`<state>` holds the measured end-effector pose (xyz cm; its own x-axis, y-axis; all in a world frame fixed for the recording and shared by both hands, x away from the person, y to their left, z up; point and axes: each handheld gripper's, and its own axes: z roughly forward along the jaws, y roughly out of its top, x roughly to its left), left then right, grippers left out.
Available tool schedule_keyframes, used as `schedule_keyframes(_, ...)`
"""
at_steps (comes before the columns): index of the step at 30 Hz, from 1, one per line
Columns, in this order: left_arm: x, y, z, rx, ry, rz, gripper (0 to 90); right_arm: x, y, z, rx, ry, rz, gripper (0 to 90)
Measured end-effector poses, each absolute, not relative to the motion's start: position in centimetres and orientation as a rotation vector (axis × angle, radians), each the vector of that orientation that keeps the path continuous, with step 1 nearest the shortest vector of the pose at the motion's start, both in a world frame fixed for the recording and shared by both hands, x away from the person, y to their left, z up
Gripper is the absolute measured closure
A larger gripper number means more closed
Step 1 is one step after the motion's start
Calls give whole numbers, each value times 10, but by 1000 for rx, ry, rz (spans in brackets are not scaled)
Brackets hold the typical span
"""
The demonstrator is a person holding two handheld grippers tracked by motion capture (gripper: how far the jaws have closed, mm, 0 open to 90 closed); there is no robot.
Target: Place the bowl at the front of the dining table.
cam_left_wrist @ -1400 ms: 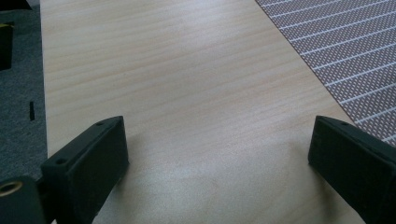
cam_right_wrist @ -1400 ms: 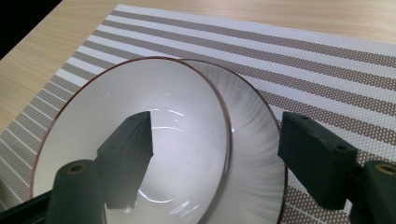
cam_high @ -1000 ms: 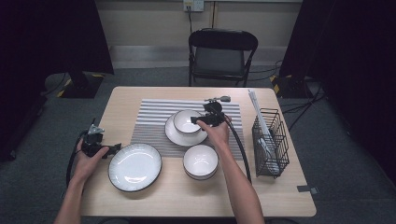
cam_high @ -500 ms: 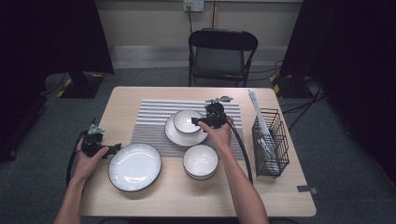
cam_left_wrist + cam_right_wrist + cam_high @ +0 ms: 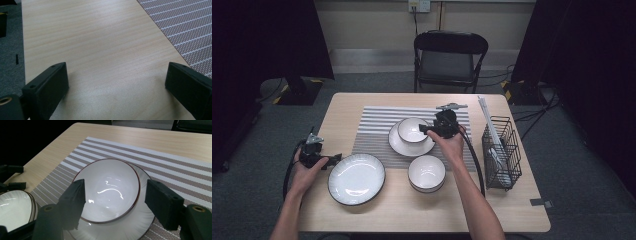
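- My right gripper point(image 5: 113, 202) fingers point(image 5: 73, 200) have just been closing, still wide, gripping nothing; the small bowl point(image 5: 107, 190) sits between them on its plate point(image 5: 130, 227).
- Left gripper point(image 5: 117, 85) fingers gape over bare bench point(image 5: 100, 45).
- Striped mat point(image 5: 175, 170) beyond the bowl lies free.

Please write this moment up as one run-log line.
right gripper: open, closing, beside bowl on plate | left gripper: open, over bare table | nothing held

You're in a recording studio set-up, not a home: black curtains point(image 5: 267, 40) flank the light wooden table point(image 5: 362, 210), grey carpet floor point(image 5: 592, 165), loose cables point(image 5: 537, 107), lone black folding chair point(image 5: 449, 57).
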<state>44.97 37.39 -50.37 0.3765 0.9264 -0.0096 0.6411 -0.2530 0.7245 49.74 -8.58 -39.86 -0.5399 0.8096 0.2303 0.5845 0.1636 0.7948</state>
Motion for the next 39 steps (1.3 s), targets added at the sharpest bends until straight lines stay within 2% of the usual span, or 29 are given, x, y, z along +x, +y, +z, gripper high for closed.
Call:
schedule_keyframes(16,450,374,-504,1991,1347,567,43,474,-92,-398,1309,2199,1365,353)
schedule_keyframes(39,450,374,-504,1991,1348,567,43,437,-112,-392,1286,2157,1417,348)
